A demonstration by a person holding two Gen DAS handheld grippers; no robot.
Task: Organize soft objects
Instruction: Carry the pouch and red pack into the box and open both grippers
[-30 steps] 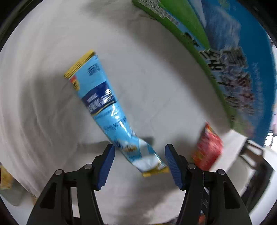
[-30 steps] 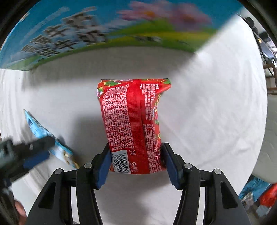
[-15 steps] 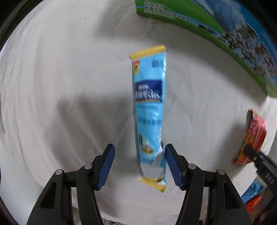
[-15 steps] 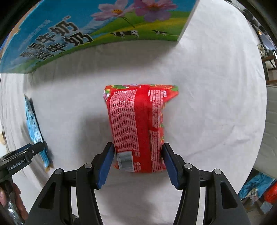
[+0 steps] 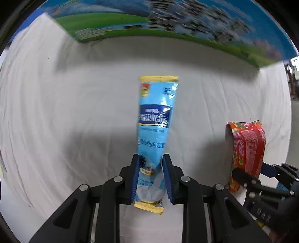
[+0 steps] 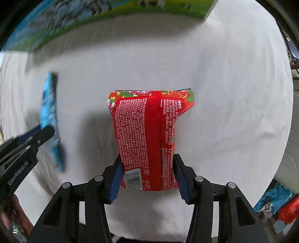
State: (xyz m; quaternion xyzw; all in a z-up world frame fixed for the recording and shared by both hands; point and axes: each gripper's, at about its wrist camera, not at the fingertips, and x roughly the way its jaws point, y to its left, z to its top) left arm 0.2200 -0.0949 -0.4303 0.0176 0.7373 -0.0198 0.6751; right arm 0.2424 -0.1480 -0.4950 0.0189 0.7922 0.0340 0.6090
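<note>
My left gripper [image 5: 151, 158] is shut on the near end of a long light-blue sachet with yellow ends [image 5: 155, 119], which points away over the white cloth. My right gripper [image 6: 147, 158] is shut on a red printed snack packet [image 6: 147, 134], held with its back label facing me. In the left wrist view the red packet [image 5: 246, 147] and the right gripper [image 5: 261, 177] sit to the right. In the right wrist view the blue sachet [image 6: 50, 115] and the left gripper [image 6: 44, 133] sit to the left, blurred.
A white cloth [image 5: 74, 121] covers the table. A large blue-and-green printed carton [image 5: 168, 22] stands along the far side, also in the right wrist view [image 6: 93, 16]. Beyond the table's right edge lie colourful bags [image 6: 276, 205].
My left gripper has closed on the blue sachet and swung toward the carton. My right gripper keeps its hold on the red packet and has moved slightly nearer the carton.
</note>
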